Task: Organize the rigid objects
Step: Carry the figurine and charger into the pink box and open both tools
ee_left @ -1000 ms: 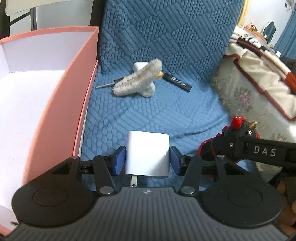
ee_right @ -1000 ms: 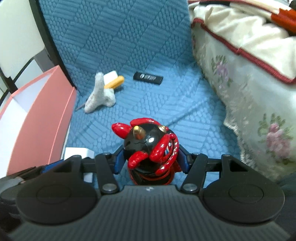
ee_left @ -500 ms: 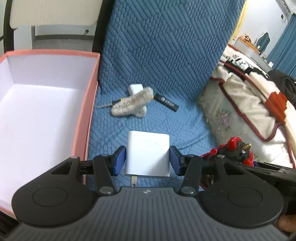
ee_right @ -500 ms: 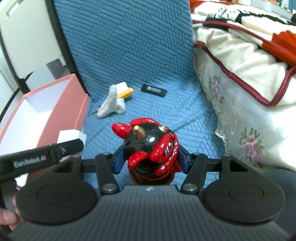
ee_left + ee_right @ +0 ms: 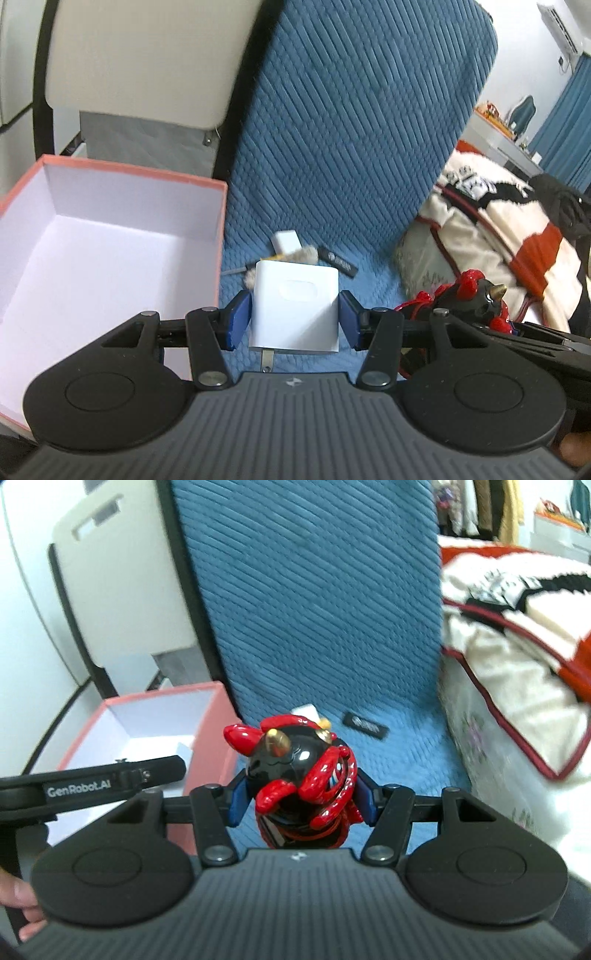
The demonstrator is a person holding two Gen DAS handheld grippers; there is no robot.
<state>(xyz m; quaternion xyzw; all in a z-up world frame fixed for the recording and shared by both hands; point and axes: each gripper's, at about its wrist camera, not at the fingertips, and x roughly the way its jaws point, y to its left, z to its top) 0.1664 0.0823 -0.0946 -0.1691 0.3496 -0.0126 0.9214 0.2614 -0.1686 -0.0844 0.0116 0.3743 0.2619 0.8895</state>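
left gripper point(image 5: 294, 320) clamped on white plastic charger cube point(image 5: 294, 305); right gripper point(image 5: 301, 800) clamped on red-black horned figurine point(image 5: 301, 779). pink cardboard box point(image 5: 122, 177) at left, white interior holds nothing visible.

Bright, even light w/ fisheye-bent edges; bkgd blurry, probably motion.

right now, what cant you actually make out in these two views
- Fluffy white item and the thin tool under it: left wrist view, mostly hidden behind the white charger held in the left gripper.
- Print on the black stick: both views, too small and blurred.
- Base of the red and black figurine: right wrist view, cut off by the right gripper body.
- Pink box floor: right wrist view, partly hidden by the left gripper.
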